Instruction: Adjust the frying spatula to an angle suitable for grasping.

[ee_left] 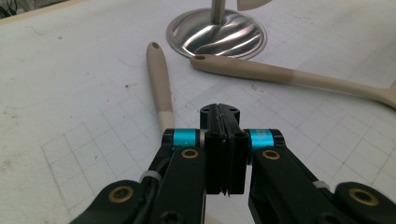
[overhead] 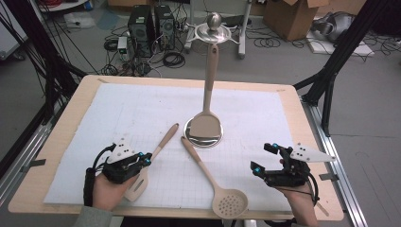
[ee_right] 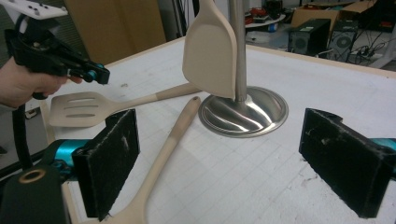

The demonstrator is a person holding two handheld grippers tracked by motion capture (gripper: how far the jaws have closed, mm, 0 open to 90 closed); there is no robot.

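The left gripper point(overhead: 144, 159) sat at the near left of the desk point(overhead: 71, 109), its jaws pressed together with nothing visible between them; in the left gripper view the two black pads met flat against each other above the handle of the slotted spatula point(ee_left: 159, 84). That spatula point(overhead: 150, 161) lay on the white gridded mat point(overhead: 118, 109) just beside the left gripper, its slotted blade toward the near edge and its handle pointing far and right. The right gripper point(overhead: 265, 160) rested at the near right, its jaws spread wide and holding nothing; the right gripper view showed both pads well apart with the mat between them. A perforated spoon point(overhead: 213, 177) lay between the two grippers, bowl near, handle tip just beside the round steel base point(overhead: 191, 137) of the utensil stand at the middle of the desk. A solid turner point(overhead: 208, 109) hung on that stand, its blade low over the base.
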